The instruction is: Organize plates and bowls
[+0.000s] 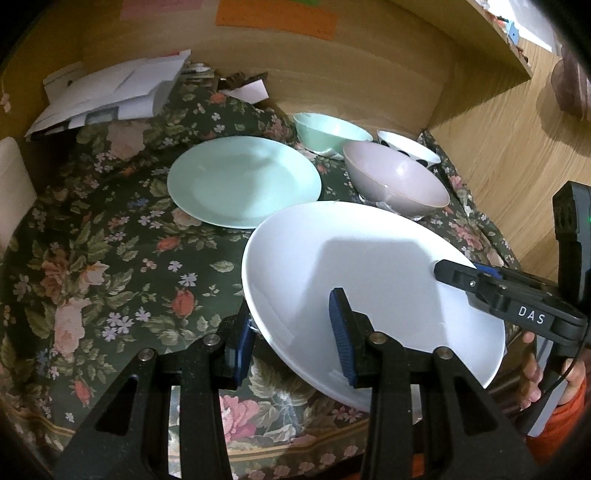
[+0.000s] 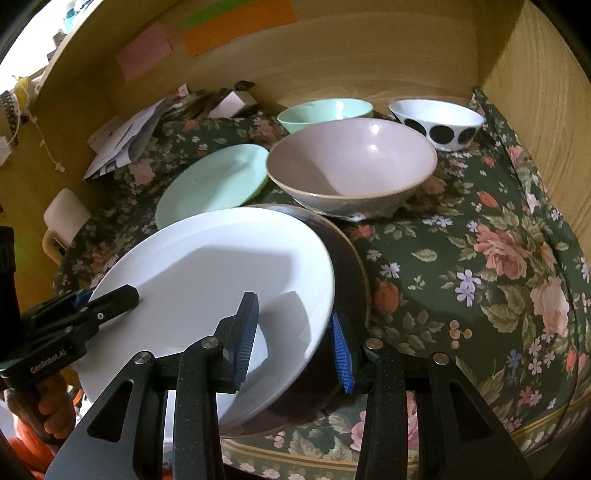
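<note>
White plate (image 2: 207,266) overlaps brown plate (image 2: 347,258); bowls sit empty.

The bench (image 2: 461,266) is covered by a dark green cloth with pink roses. It is enclosed by wooden panels (image 2: 332,62) behind and at the right. Coloured paper notes (image 2: 236,29) are stuck on the back panel. Loose papers (image 1: 114,92) are piled in the far left corner.

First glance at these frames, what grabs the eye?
The big white plate up front, with both grippers at its rim: the left gripper straddles its left edge, the right gripper its right edge, over a dark plate beneath. Behind sit a mint plate and three bowls: pink bowl, mint bowl, spotted bowl, all on a floral cloth.
</note>
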Action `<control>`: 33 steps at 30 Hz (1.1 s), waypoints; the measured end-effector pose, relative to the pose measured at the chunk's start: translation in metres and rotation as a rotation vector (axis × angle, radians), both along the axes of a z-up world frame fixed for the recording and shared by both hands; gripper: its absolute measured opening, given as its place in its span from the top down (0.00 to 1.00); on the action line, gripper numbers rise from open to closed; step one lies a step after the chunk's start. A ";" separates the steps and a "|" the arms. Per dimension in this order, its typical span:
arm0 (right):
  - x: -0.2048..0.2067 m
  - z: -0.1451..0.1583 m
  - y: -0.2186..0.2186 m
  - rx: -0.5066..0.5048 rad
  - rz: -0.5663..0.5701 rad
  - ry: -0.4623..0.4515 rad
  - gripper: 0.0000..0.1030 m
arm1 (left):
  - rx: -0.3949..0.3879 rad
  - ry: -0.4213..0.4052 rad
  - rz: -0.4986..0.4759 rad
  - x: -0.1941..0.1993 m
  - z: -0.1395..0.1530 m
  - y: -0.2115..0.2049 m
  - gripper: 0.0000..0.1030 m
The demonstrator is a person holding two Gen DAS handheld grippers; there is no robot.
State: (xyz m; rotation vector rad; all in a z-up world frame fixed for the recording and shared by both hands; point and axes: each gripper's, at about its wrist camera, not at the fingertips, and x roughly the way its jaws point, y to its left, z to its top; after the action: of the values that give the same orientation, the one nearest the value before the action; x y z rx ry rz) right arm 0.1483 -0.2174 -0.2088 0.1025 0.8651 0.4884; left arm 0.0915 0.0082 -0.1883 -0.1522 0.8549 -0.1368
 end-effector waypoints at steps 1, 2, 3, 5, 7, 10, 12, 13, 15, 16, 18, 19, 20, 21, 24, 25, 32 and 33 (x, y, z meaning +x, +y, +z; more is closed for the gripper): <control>0.001 -0.001 -0.001 0.001 -0.001 0.004 0.67 | -0.002 0.004 -0.002 0.001 -0.002 0.000 0.63; 0.002 -0.002 -0.002 0.002 -0.001 0.008 0.67 | -0.005 0.009 -0.004 0.002 -0.004 -0.001 0.62; 0.003 -0.003 -0.003 0.004 -0.002 0.013 0.67 | -0.006 0.012 -0.004 0.003 -0.005 -0.001 0.63; 0.004 -0.005 -0.003 0.001 -0.007 0.018 0.67 | -0.007 0.013 -0.004 0.003 -0.007 -0.003 0.63; 0.006 -0.007 -0.002 -0.005 -0.004 0.022 0.67 | -0.005 0.014 -0.008 0.002 -0.008 -0.004 0.63; 0.007 -0.008 -0.001 -0.012 -0.002 0.025 0.67 | -0.007 0.021 -0.010 0.003 -0.011 -0.004 0.63; 0.007 -0.008 -0.001 -0.011 -0.002 0.025 0.67 | -0.012 0.031 -0.009 0.003 -0.014 -0.004 0.63; 0.008 -0.009 -0.001 -0.010 -0.003 0.018 0.67 | -0.015 0.035 -0.009 0.004 -0.016 -0.004 0.63; 0.008 -0.009 0.000 -0.016 -0.003 0.014 0.67 | -0.024 0.043 -0.009 0.005 -0.018 -0.003 0.63; 0.008 -0.009 0.000 -0.018 -0.003 0.010 0.67 | -0.027 0.046 -0.010 0.005 -0.018 -0.003 0.63; 0.009 -0.009 0.000 -0.025 0.000 0.009 0.67 | -0.029 0.048 -0.010 0.006 -0.019 -0.002 0.63; 0.009 -0.009 0.000 -0.028 0.003 0.009 0.67 | -0.026 0.045 -0.006 0.006 -0.020 -0.002 0.63; 0.010 -0.009 0.000 -0.030 0.006 0.009 0.67 | -0.029 0.048 -0.007 0.007 -0.021 -0.002 0.63; 0.011 -0.008 -0.001 -0.031 0.007 0.008 0.67 | -0.034 0.053 -0.006 0.008 -0.022 -0.001 0.63; 0.011 -0.006 -0.003 -0.045 -0.003 -0.006 0.67 | -0.026 0.053 -0.005 0.009 -0.024 -0.001 0.63; 0.011 -0.004 -0.004 -0.051 -0.011 -0.017 0.66 | -0.020 0.051 -0.005 0.009 -0.024 -0.002 0.63; 0.006 0.003 -0.002 -0.080 -0.006 -0.067 0.66 | -0.003 0.055 -0.013 0.011 -0.026 -0.008 0.63; 0.006 0.003 -0.001 -0.084 -0.005 -0.069 0.66 | 0.011 0.053 -0.011 0.011 -0.026 -0.010 0.63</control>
State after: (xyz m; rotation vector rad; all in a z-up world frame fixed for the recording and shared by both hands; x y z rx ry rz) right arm 0.1541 -0.2186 -0.2059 0.0107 0.8167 0.4477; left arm 0.1028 -0.0013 -0.2141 -0.1418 0.9093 -0.1389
